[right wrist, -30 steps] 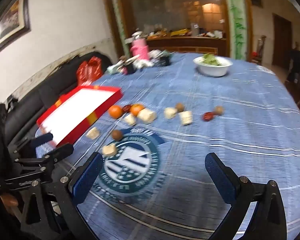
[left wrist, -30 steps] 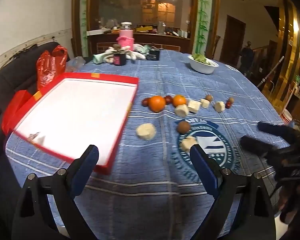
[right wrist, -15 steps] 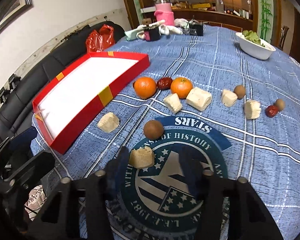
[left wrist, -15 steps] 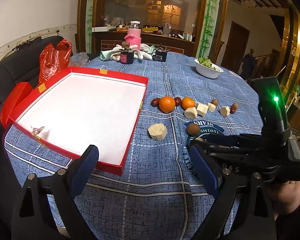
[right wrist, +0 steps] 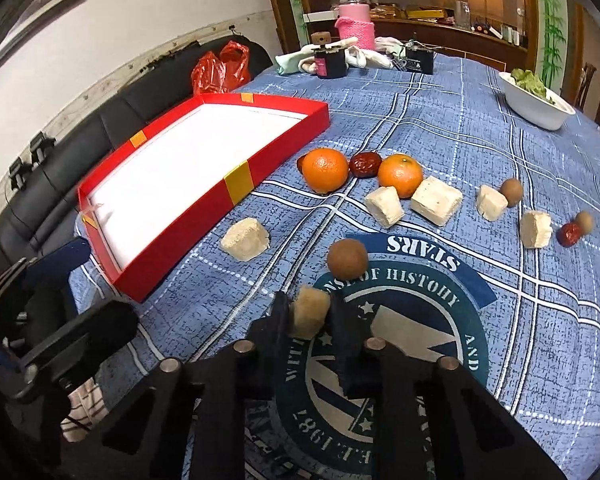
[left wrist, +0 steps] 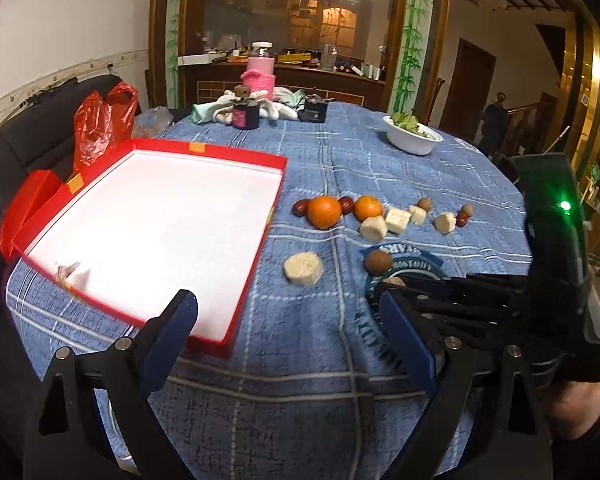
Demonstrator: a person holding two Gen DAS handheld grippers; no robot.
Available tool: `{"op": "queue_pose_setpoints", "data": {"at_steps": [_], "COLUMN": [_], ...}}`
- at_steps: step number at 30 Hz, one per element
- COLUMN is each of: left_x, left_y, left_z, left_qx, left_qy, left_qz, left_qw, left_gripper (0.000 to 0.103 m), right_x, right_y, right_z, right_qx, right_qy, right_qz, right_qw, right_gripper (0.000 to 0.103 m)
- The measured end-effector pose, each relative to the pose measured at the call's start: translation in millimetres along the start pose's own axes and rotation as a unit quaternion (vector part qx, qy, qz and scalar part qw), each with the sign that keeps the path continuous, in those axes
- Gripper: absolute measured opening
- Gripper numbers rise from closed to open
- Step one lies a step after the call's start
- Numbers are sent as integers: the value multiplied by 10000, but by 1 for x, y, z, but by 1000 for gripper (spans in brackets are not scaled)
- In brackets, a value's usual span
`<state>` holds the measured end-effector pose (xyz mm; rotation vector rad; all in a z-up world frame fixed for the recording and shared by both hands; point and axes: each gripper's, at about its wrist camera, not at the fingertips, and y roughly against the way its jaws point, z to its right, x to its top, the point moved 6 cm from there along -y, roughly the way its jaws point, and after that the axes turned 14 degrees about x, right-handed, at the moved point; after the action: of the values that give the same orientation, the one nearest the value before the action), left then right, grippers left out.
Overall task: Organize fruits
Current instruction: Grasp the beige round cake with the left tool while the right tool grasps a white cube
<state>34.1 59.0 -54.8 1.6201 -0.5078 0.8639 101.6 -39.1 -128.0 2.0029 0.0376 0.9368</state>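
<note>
Nearest to us, our right gripper (right wrist: 310,314) is closed on a pale fruit chunk (right wrist: 309,310), which stands on the round printed emblem (right wrist: 400,340) of the blue cloth on the desk (right wrist: 480,120); we cannot tell if the chunk is already off the cloth. Our left gripper (left wrist: 290,338) hangs with its jaws wide apart and nothing between them, over the near corner of the red box (left wrist: 236,316). We judge that the chunk could crumble or slip out, because it looks soft and only its sides are pinched. Just beyond it lies a brown round fruit (right wrist: 347,259), so a careless lift may push this one and make it roll. A second pale chunk (right wrist: 245,239) lies beside the box wall. Farther away, two oranges (right wrist: 325,170), red dates (right wrist: 365,164) and more pale pieces make a loose row, and none is in the box yet. In the left wrist view the right tool covers the held chunk almost wholly. A small thing in the box corner (left wrist: 66,271) is too unclear to name. At the far edge stand a white bowl (right wrist: 536,110) and some clutter, which are blurred.
</note>
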Motion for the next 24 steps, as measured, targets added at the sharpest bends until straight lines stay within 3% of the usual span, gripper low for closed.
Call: {"op": "queue_pose_setpoints", "data": {"at_steps": [8, 11, 15, 19, 24], "left_x": [14, 13, 8, 7, 7], "left_y": [-23, -36, -53, -63, -76], "left_z": [31, 38, 36, 36, 29], "left_qx": [-485, -493, -92, 97, 406], "left_qy": [164, 283, 313, 364, 605], "left_qz": [-335, -560, -741, -909, -1040], "left_qw": [9981, 9968, 9967, 9951, 9919], "left_gripper": [93, 84, 72, 68, 49], "right_x": [-5, -9, -13, -14, -16], "right_y": [41, 50, 54, 55, 54], "right_z": [35, 51, 66, 75, 80], "right_qx": [-102, -83, 95, 548, 913], "right_qy": [-394, -620, -828, -1132, -1363], "right_qz": [491, 634, 757, 868, 909], "right_qw": [9980, 9960, 9936, 9882, 9823], "right_gripper": [16, 16, 17, 17, 17]}}
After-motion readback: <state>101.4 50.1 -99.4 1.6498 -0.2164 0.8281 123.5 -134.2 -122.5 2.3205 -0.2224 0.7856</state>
